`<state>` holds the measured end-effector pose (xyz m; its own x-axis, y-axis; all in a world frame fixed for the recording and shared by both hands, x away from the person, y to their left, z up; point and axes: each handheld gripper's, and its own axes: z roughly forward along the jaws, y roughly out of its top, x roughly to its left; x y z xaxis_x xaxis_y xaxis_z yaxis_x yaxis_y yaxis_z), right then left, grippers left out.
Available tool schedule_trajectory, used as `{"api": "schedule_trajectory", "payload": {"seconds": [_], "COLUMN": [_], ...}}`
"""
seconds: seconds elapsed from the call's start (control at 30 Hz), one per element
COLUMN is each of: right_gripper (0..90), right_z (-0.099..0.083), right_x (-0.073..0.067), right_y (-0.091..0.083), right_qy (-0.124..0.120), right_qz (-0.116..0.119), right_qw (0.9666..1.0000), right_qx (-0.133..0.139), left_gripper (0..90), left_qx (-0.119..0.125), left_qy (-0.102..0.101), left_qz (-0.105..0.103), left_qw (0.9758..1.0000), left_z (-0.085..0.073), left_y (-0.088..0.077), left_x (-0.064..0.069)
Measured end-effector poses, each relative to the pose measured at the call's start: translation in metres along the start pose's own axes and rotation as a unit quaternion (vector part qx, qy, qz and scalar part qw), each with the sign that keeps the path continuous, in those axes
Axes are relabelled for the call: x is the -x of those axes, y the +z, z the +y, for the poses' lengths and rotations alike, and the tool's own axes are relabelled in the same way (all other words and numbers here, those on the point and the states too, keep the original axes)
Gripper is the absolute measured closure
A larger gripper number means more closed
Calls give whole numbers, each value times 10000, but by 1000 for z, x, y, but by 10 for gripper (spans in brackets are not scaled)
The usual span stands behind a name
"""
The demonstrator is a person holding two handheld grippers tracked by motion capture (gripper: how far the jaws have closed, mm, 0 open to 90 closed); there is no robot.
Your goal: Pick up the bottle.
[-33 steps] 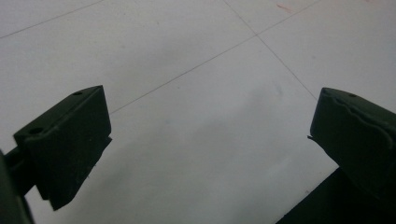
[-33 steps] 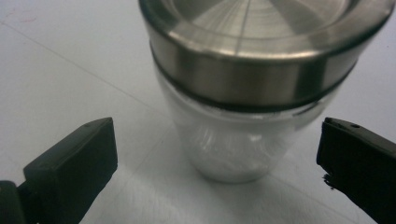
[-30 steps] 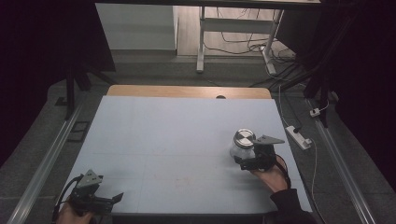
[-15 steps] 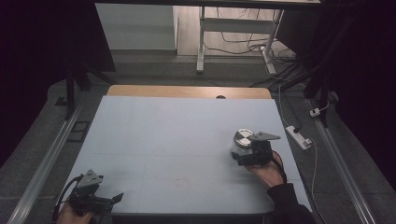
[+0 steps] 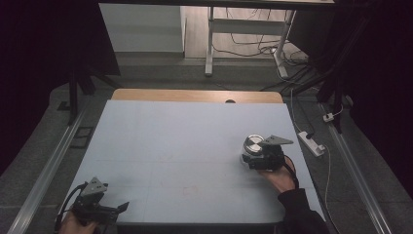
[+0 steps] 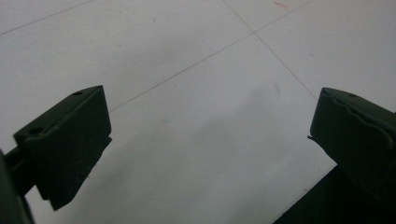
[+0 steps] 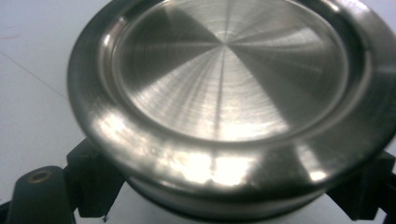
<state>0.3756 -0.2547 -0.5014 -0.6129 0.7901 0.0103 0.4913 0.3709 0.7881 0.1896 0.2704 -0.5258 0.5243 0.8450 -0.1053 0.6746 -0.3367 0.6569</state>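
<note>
A round steel container [image 5: 253,143] with a brushed, shiny lid [image 7: 224,70] stands on the right part of the pale table [image 5: 185,146]. My right gripper [image 5: 249,157] reaches it from the near side, held by a hand. Its jaws have just been closing, and the black fingers [image 7: 95,179] now sit against the container's body on both sides under the lid's rim. At the table's near left corner my left gripper [image 5: 119,209] rests low in a hand. It is open [image 6: 210,140], with bare table between its fingers.
A wooden strip [image 5: 195,95] runs along the table's far edge. A white power strip [image 5: 311,143] and cables lie on the floor to the right, and metal rails [image 5: 48,165] flank the table. Table legs [image 5: 209,44] stand beyond it.
The right hand has edged slightly forward toward the steel container, which stays where it was. The left gripper has not moved.
</note>
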Motion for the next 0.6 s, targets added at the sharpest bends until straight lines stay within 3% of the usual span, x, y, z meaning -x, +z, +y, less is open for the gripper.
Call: {"api": "schedule_trajectory", "payload": {"seconds": [0.6], "right_gripper": [143], "right_z": [1], "right_x": [-1], "right_y": [-3], "right_qy": [-176], "right_qz": [-10], "right_qw": [9998], "right_qx": [-2], "left_gripper": [0], "left_qx": [-12], "left_qy": [20], "left_qz": [-7], "left_qw": [10000], "left_z": [0], "left_y": [0], "left_x": [0]}}
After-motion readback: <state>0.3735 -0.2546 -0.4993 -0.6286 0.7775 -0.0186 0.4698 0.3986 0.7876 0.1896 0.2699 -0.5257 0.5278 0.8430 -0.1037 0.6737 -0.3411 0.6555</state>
